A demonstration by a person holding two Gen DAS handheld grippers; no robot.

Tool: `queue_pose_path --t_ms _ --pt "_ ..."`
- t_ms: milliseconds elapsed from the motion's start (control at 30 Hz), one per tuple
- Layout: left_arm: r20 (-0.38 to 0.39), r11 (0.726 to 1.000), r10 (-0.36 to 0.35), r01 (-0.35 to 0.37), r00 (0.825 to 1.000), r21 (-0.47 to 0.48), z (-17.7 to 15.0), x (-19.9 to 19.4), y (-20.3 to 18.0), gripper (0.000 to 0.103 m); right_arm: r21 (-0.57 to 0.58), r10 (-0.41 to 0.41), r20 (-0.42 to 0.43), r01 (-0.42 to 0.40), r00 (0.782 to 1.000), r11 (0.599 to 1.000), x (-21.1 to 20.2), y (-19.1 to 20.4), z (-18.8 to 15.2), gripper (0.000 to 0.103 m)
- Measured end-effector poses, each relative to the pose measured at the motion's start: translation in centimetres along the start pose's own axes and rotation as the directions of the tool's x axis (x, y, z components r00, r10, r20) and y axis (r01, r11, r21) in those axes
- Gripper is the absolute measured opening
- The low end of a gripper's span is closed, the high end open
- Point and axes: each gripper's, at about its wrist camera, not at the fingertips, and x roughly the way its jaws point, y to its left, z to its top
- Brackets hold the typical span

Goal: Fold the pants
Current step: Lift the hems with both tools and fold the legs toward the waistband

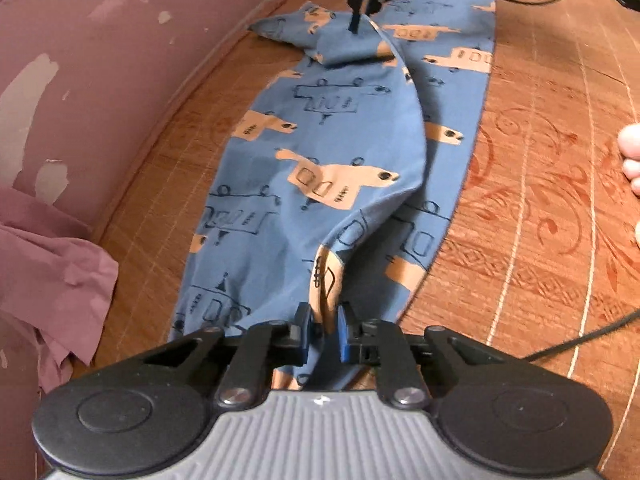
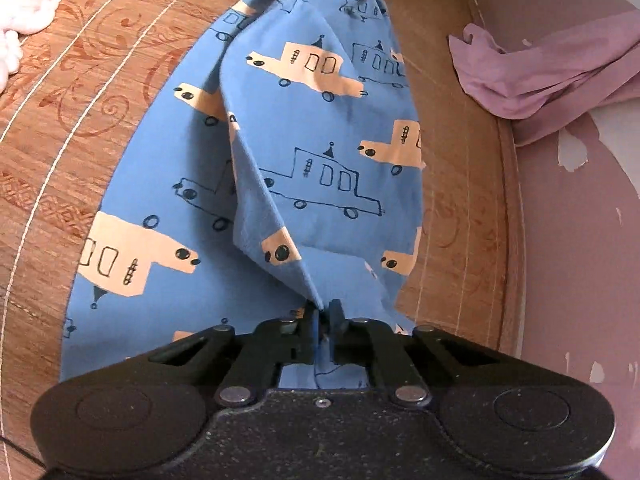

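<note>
Two grippers lift one side of the blue pants off the mat.

The left gripper (image 1: 323,330) pinches the pants (image 1: 320,152) at one end, and the right gripper (image 2: 325,320) is clamped on the other end (probably the leg end). If either grip slips, the lifted side could drop crooked. A pink cloth (image 2: 552,76) lies near the wall (image 1: 100,40), clear of the fold. Toes (image 1: 632,160) show beside the mat (image 1: 540,200).

Blue pants (image 1: 320,136) printed with tan cars lie lengthwise on the floor, one leg lifted over the other.
</note>
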Motion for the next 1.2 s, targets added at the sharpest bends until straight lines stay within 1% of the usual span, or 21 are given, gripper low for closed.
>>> queue_pose_path --t_ms 33,67,100,233,333,467,533,567,633,700,733,767,800,867,933,967,1000,1033,1100,1133,1200 --pt "0.005 1.000 0.008 -0.008 1.000 0.004 -0.1 -0.1 -0.1 0.022 -0.002 -0.004 0.001 0.004 1.000 1.000 -0.2 0.2 -0.1 0.004" --pt "0.003 1.000 0.008 -0.008 1.000 0.009 0.0 -0.2 -0.1 0.028 -0.004 -0.007 0.001 0.007 1.000 1.000 -0.3 0.4 -0.2 0.004" --pt "0.001 1.000 0.010 -0.010 1.000 0.011 0.0 -0.3 0.0 0.031 -0.006 -0.008 0.001 0.008 1.000 1.000 -0.4 0.6 -0.3 0.004" --pt "-0.015 1.000 0.017 -0.016 1.000 0.016 -0.1 -0.5 0.5 0.030 -0.015 -0.018 0.002 0.018 1.000 1.000 -0.7 1.4 -0.5 0.002" --pt "-0.031 1.000 0.014 -0.014 0.999 -0.011 -0.3 -0.4 1.3 0.023 -0.010 -0.027 0.005 0.027 1.000 1.000 -0.6 1.6 -0.6 0.002" --pt "-0.046 0.999 0.037 -0.039 0.998 -0.028 -0.4 0.0 1.4 0.003 -0.003 -0.050 0.013 0.050 0.999 0.999 -0.8 1.8 -0.7 0.000" --pt "-0.038 0.996 0.077 -0.079 0.996 -0.039 -0.5 0.0 1.2 0.001 0.016 -0.079 0.012 0.078 0.997 0.997 -0.8 1.7 -0.7 0.000" --pt "-0.033 0.991 0.124 -0.125 0.992 -0.047 -0.5 0.0 1.1 0.000 0.031 -0.096 0.015 0.096 0.995 0.995 -0.8 1.7 -0.8 0.000" --pt "-0.035 0.973 0.219 -0.221 0.975 -0.062 -0.5 0.1 0.9 0.000 0.085 -0.149 0.021 0.146 0.989 0.986 -1.1 1.5 -0.8 0.000" --pt "-0.036 0.950 0.299 -0.301 0.953 -0.084 -0.5 0.1 1.0 0.000 0.153 -0.210 0.026 0.204 0.977 0.967 -1.5 1.3 -0.8 0.000" --pt "-0.033 0.935 0.341 -0.343 0.939 -0.091 -0.4 -0.1 1.1 0.000 0.184 -0.249 0.026 0.240 0.968 0.953 -1.8 1.3 -0.8 0.000" --pt "-0.024 0.917 0.386 -0.387 0.922 -0.095 -0.4 -0.3 1.2 0.000 0.202 -0.282 0.022 0.272 0.959 0.941 -2.1 1.3 -0.8 0.000" --pt "-0.014 0.895 0.436 -0.435 0.900 -0.104 -0.2 -0.6 1.4 0.000 0.219 -0.322 0.010 0.312 0.947 0.925 -2.3 1.3 -0.8 0.000" --pt "-0.002 0.846 0.522 -0.518 0.853 -0.126 0.0 -1.2 1.9 0.000 0.251 -0.410 -0.021 0.401 0.912 0.881 -3.2 1.7 -0.7 0.000" --pt "0.021 0.811 0.578 -0.571 0.816 -0.126 -0.1 -1.9 1.9 0.000 0.270 -0.478 -0.053 0.473 0.877 0.839 -4.4 2.8 -0.4 0.000" --pt "0.040 0.804 0.591 -0.584 0.806 -0.109 -0.4 -2.1 1.5 0.000 0.254 -0.496 -0.061 0.494 0.866 0.831 -4.9 3.8 -0.2 0.000" --pt "0.052 0.812 0.581 -0.575 0.812 -0.101 -0.7 -2.3 1.2 0.000 0.224 -0.504 -0.066 0.505 0.861 0.834 -5.2 5.0 0.2 0.000" --pt "0.055 0.833 0.551 -0.545 0.833 -0.092 -1.2 -2.3 0.7 0.000 0.194 -0.500 -0.072 0.504 0.863 0.841 -5.4 6.4 0.6 0.000" --pt "0.040 0.862 0.506 -0.505 0.862 -0.040 -1.9 -1.8 -0.6 0.000 0.169 -0.463 -0.074 0.469 0.883 0.867 -5.2 8.7 1.3 0.000" --pt "0.043 0.875 0.483 -0.483 0.875 0.007 -2.4 -1.5 -1.4 0.000 0.151 -0.439 -0.076 0.446 0.895 0.882 -4.9 10.0 1.5 0.000" --pt "0.035 0.888 0.453 -0.454 0.891 0.077 -3.1 -0.7 -2.7 0.000 0.118 -0.405 -0.082 0.413 0.910 0.903 -4.1 11.7 1.9 0.000"
